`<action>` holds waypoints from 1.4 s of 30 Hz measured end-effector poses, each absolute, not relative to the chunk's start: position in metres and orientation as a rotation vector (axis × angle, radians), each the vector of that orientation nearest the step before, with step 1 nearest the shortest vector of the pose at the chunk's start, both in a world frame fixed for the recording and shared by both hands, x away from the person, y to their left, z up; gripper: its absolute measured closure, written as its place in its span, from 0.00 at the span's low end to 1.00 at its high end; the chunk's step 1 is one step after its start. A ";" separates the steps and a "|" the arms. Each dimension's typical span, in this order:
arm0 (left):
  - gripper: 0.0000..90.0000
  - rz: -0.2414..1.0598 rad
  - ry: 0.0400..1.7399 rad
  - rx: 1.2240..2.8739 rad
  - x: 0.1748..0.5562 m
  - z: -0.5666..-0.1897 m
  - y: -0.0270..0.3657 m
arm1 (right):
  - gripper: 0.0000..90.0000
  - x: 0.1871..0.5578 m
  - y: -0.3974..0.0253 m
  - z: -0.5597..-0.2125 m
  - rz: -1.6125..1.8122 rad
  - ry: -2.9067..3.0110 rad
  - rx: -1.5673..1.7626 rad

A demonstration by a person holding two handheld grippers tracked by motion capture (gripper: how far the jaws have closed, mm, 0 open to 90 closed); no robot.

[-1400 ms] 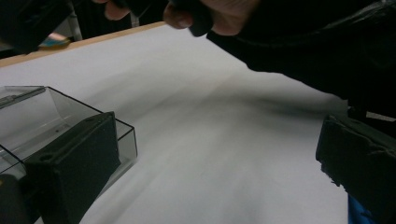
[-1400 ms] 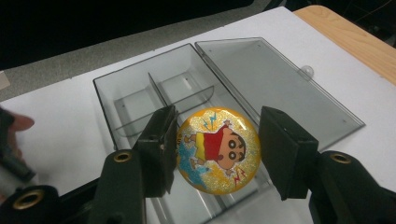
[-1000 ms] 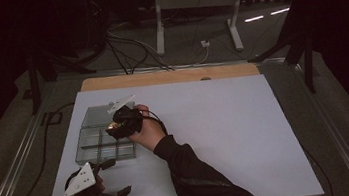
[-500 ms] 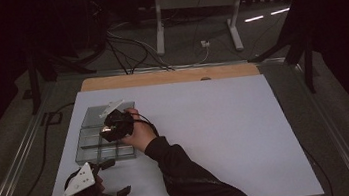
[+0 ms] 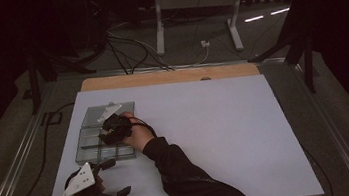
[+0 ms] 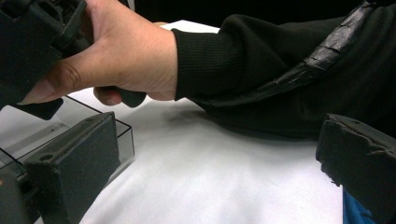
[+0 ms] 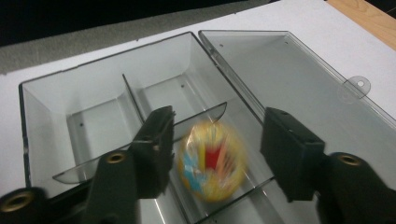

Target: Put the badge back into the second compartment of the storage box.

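— Bench (image 5: 227,137)?
— Covered by a white sheet, bare wood strip (image 5: 170,76) along the far edge at 12 o'clock. Dark room behind; cables (image 5: 126,46) on the floor and a white stand (image 5: 196,4) at about 12.
— Box (image 5: 108,131)?
— Clear, divided, at about 9 o'clock on the sheet, lid (image 7: 280,70) folded flat beside it.
— Right claw (image 5: 108,131)?
— Over the box, jaws apart, gripping nothing. Between them a blurred yellow ball (image 7: 212,161) with red and blue marks, above a near compartment; touching the left jaw or not, cannot tell.
— Left claw (image 5: 112,178)?
— At 7 o'clock, just near of the box, jaws wide apart and empty, pointed toward the right sleeve (image 6: 280,70).
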State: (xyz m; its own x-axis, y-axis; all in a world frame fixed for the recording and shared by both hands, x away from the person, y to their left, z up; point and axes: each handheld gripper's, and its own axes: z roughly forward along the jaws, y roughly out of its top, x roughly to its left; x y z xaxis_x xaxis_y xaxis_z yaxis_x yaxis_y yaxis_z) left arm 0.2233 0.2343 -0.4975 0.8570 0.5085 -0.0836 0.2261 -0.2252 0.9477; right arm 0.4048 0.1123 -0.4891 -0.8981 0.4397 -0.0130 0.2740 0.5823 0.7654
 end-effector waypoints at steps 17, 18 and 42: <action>0.00 0.287 0.556 1.822 0.225 -0.499 0.233 | 0.00 0.401 0.075 -0.458 1.334 2.549 0.721; 0.00 0.286 0.556 1.821 0.225 -0.499 0.233 | 0.00 0.401 0.072 -0.456 1.342 2.545 0.721; 0.00 0.288 0.562 1.835 0.226 -0.501 0.231 | 0.00 0.360 -0.077 -0.422 1.443 2.579 0.743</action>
